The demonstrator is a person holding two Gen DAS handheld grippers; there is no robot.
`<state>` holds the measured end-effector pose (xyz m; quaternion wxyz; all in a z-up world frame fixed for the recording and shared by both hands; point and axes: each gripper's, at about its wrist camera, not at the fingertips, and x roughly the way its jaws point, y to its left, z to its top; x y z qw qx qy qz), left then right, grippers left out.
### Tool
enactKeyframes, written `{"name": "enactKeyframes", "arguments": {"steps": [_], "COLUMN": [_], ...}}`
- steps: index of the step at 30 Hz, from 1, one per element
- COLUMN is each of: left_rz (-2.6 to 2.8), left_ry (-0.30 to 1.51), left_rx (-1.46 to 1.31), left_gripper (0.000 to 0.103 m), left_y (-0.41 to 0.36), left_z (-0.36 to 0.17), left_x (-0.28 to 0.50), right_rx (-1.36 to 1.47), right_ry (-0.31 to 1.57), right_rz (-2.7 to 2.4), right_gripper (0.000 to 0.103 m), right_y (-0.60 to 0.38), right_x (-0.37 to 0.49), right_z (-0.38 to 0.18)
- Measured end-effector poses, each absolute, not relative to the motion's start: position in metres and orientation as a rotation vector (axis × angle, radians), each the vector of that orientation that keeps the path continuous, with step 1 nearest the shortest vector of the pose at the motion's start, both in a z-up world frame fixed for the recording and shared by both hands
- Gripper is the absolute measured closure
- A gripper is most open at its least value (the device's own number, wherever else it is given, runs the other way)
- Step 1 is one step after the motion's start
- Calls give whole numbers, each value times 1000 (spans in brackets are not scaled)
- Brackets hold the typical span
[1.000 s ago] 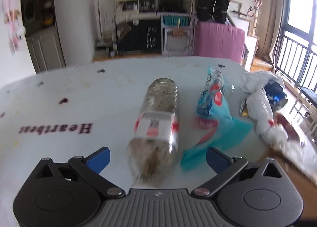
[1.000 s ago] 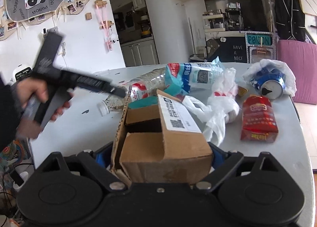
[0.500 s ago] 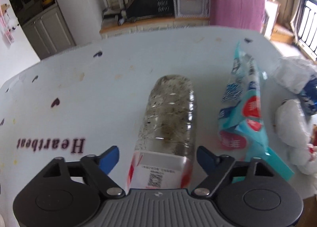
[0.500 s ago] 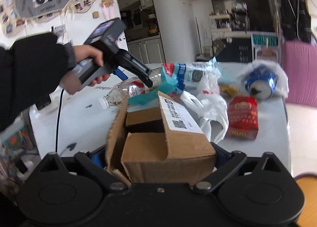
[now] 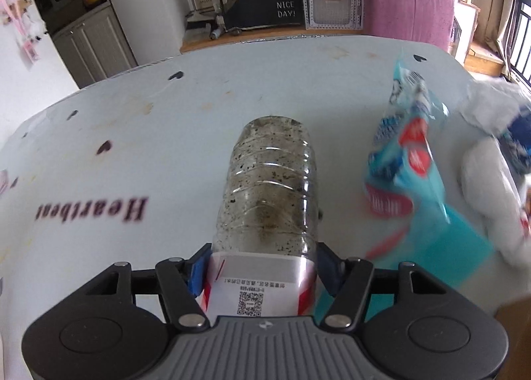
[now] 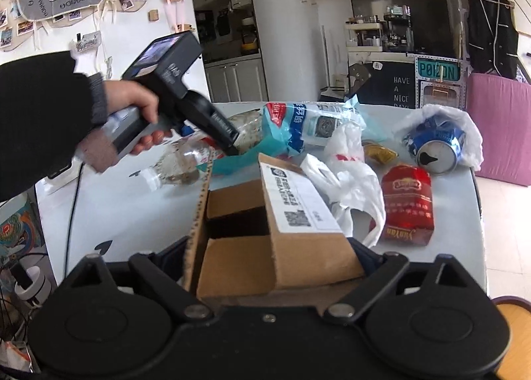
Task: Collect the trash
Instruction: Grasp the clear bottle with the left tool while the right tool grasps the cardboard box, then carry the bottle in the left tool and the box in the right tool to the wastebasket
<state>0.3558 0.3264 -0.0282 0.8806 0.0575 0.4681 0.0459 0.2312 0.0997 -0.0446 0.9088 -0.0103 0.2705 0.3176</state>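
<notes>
Left wrist view: left gripper [image 5: 260,268] jaws closing, dirty plastic bottle [image 5: 270,194] lying between the blue pads, label end nearest the camera; pads at its flanks, contact not certain. Teal wrapper [image 5: 406,167] lies right of the fingers on the white table [image 5: 149,154].

Right wrist view: right gripper [image 6: 270,264] fingers spread wide, clamped on the sides of an open cardboard box [image 6: 265,234]. Only this view shows, beyond the fingers, a blue can [image 6: 434,144], red packet [image 6: 406,205], white plastic bag [image 6: 348,181] and the person's hand [image 6: 139,117].
</notes>
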Motion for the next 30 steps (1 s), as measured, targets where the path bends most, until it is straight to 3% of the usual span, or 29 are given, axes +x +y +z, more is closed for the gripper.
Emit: {"name": "enactKeyframes", "arguments": {"steps": [14, 30], "left_rz": [166, 236], "left_ry": [749, 545], "left_rx": [-124, -167], "left_gripper": [40, 39], "left_y": [324, 238], "left_z": [22, 82], "left_x": [220, 106], "right_rx": [-56, 12], "right_ry": [517, 351], "right_rz": [691, 603], "right_gripper": [15, 14], "right_y": [84, 22], "right_x": [204, 181], "right_z": [-16, 41]}}
